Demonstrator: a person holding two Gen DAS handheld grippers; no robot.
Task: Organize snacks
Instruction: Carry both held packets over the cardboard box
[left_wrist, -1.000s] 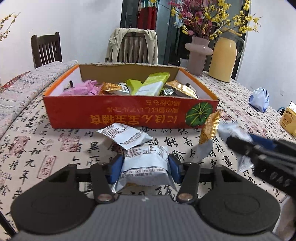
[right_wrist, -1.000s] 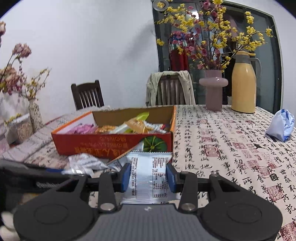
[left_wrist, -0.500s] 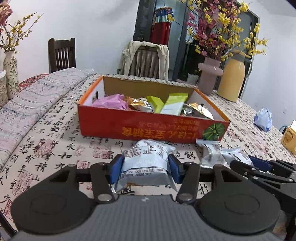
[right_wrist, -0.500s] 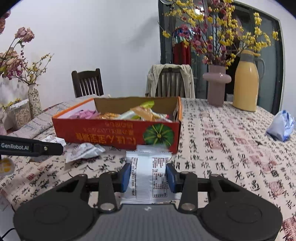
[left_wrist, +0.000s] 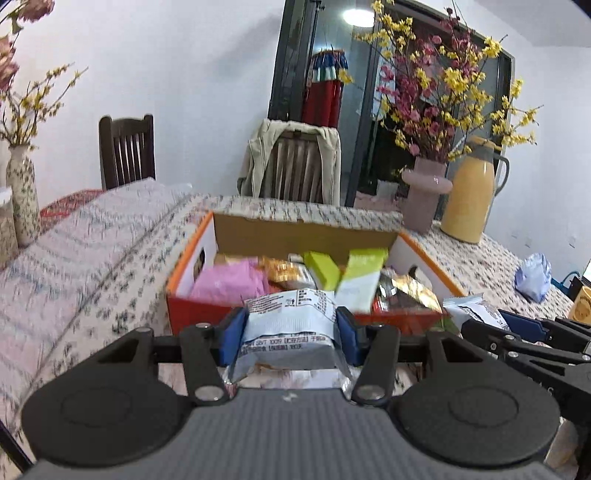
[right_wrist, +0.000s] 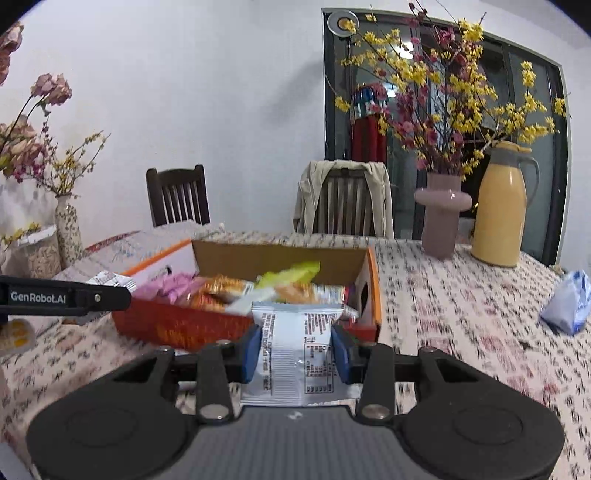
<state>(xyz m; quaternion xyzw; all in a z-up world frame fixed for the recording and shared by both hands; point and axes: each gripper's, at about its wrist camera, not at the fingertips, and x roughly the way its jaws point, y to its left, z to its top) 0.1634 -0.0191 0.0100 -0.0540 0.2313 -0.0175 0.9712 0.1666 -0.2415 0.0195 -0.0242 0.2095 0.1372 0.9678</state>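
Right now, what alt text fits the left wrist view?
The left claw grips a silver snack packet in front of an open orange box of mixed snacks on a patterned tablecloth. The right claw enters at right, holding another packet.

- White plain walls (right_wrist: 221, 92) all round.
- Dark-framed glass door (right_wrist: 406, 110) at the back; a round light (left_wrist: 356, 16) glares in its pane; red and blue fabric hangs behind the glass.
- Table under a cloth printed with black calligraphy (right_wrist: 461, 314); a paler patterned cloth (left_wrist: 74, 251) covers the left part.
- Two dark wooden chairs beyond the table: one bare (right_wrist: 177, 195), one draped with a beige jacket (right_wrist: 345, 195).
- Pink vase with yellow and red blossom branches (right_wrist: 441, 218), just beside a yellow thermos jug (right_wrist: 498, 210).
- Speckled vase with dried flowers (left_wrist: 22, 192) at far left.
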